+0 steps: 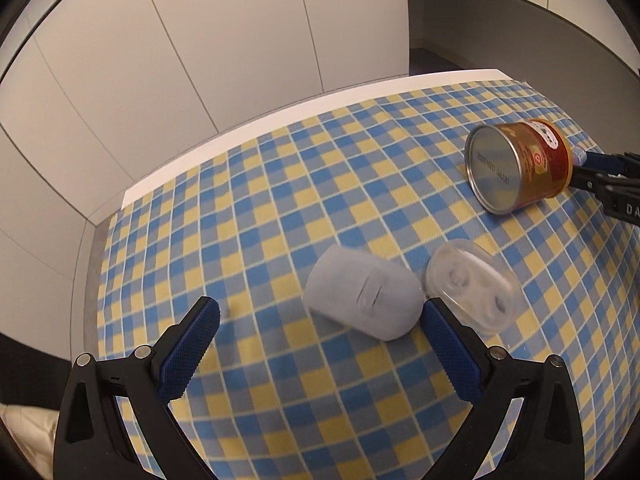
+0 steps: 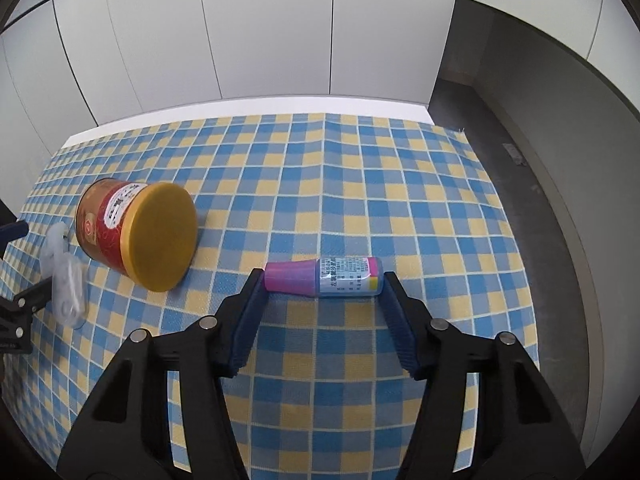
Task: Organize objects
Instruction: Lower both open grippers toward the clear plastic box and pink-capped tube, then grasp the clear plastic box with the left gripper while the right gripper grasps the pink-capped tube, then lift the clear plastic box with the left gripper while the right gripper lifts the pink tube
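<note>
Counter: covered by a checked cloth (image 2: 320, 184) in blue, yellow and grey; a white edge of the counter (image 1: 280, 112) shows at the far side, with pale wall panels behind.
Left claw (image 1: 320, 322): fingers spread wide apart, nothing between the pads; it points down at the cloth.
Grey case (image 1: 362, 300): a rounded, pale grey case lying flat on the cloth, just ahead of the left claw and nearer its right-hand finger (image 1: 452, 352), whose tip is just beside the case's end. The case looks blurred.
Clear case (image 1: 472, 286): a see-through oval case with two round wells, lying right beside the grey case; whether they touch I cannot tell.
Tin (image 2: 136, 232): a round red-and-gold tin with a yellow lid, lying on its side, metal bottom toward the left claw's camera and lid toward the right claw's. It sits between the two claws, apart from the cases.
Bottle (image 2: 324, 278): a small bottle with a pink cap and a pale blue printed label, lying on its side on the cloth, cap to the left.
Right claw (image 2: 324, 284): clamped on the bottle end to end, one pad against the cap, the other against the base.
</note>
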The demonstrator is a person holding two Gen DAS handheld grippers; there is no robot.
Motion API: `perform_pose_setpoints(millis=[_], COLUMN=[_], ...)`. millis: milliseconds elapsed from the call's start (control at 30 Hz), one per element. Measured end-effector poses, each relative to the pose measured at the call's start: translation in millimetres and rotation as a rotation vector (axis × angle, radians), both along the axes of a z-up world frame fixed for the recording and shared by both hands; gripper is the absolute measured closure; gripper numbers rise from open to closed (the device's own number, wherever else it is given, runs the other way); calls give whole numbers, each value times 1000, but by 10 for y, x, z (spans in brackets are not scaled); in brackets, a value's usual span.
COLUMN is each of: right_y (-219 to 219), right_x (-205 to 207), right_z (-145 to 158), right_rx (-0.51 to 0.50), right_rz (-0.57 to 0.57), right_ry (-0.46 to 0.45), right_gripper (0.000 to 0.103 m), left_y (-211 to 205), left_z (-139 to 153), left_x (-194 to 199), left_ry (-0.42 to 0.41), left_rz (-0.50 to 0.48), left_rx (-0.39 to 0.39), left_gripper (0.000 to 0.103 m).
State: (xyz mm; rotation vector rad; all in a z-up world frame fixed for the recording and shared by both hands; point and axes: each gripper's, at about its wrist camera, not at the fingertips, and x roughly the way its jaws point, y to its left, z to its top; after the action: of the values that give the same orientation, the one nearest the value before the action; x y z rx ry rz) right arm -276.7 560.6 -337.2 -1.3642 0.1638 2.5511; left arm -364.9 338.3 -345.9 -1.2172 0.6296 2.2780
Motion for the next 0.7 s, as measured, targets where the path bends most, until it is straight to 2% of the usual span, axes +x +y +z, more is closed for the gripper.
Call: perform_pose_setpoints(millis=[133, 233, 267, 300, 333, 367, 700], right_y=[-4, -7, -27, -39, -61, -67, -129], right_x=[48, 66, 88, 102, 124, 134, 191], right_z=[-8, -10, -7, -6, -4, -1, 59], right_rx=[6, 0, 0, 1, 4, 5, -6], right_rz=[8, 6, 6, 6, 7, 5, -4], right_ry=[9, 5, 4, 4, 5, 4, -12], right_gripper=[43, 43, 43, 43, 43, 43, 43], left_y=[40, 31, 7, -17, -17, -4, 38], left_z=[-5, -32, -40, -38, 0, 26, 71], left_x=[-62, -129, -150, -157, -146, -155, -157], left_ry=[-14, -57, -87, -108, -86, -85, -122], left_rz=[10, 57, 80, 87, 106, 108, 170], left_rx=[16, 66, 101, 131, 135, 136, 113], left_gripper=[2, 4, 8, 19, 39, 45, 45])
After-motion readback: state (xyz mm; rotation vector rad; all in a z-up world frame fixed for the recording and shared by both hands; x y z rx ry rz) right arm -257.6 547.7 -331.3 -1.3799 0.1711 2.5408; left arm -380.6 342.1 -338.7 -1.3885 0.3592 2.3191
